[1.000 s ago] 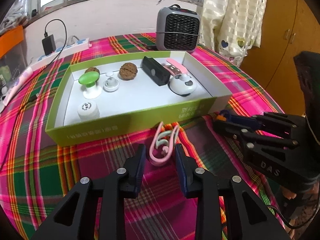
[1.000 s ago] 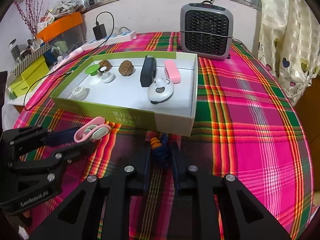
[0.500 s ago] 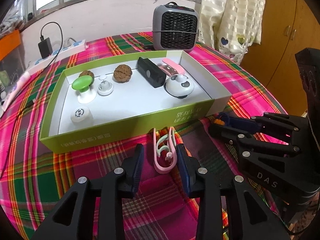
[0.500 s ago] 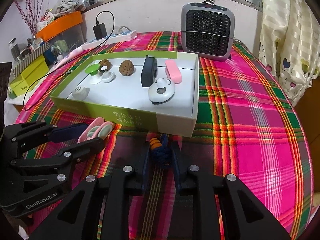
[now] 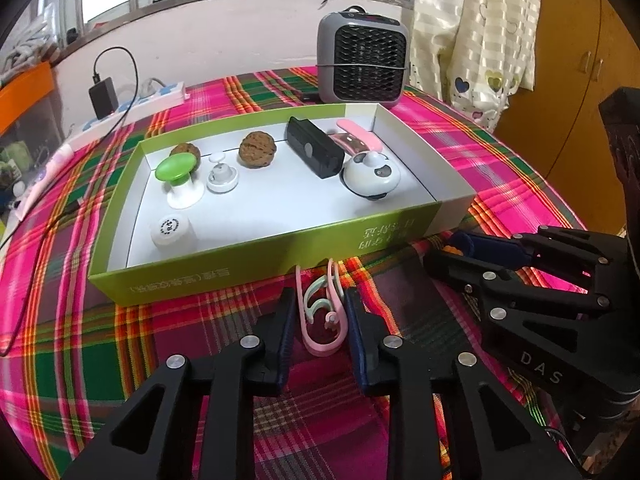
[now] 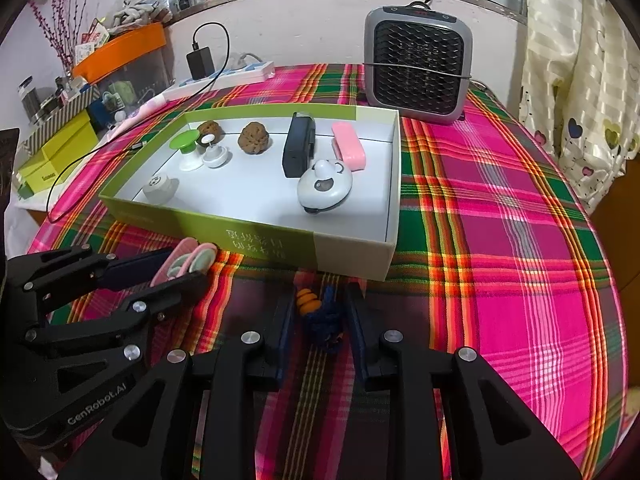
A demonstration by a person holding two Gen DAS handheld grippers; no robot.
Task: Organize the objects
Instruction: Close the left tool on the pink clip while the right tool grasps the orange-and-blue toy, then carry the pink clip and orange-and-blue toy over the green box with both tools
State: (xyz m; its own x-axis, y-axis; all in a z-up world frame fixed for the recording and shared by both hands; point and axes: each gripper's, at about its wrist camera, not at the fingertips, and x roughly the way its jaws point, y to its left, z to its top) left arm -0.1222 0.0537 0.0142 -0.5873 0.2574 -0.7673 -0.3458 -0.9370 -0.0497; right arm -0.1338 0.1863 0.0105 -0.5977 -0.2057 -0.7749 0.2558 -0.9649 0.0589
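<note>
A shallow lime-green cardboard box with a white inside (image 5: 208, 280) sits on a pink, green and red plaid tablecloth (image 6: 500, 216). Inside it, from left to right: a small white round cap (image 5: 173, 231), a green-topped white stand (image 5: 178, 178), a white knob (image 5: 222, 174), two brown walnuts, one at (image 5: 257, 149), a black rectangular case (image 5: 315, 146), a pink bar (image 5: 356, 136) and a white panda-faced gadget (image 5: 370, 176).

Just in front of the box, the left gripper (image 5: 319, 322) pinches a pink and pale green plastic clip (image 5: 320, 312) between its fingers. To its right, the right gripper (image 6: 319, 320) squeezes a dark blue knotted cord with an orange bead (image 6: 322, 314). A grey fan heater (image 6: 418, 66) stands behind the box.
</note>
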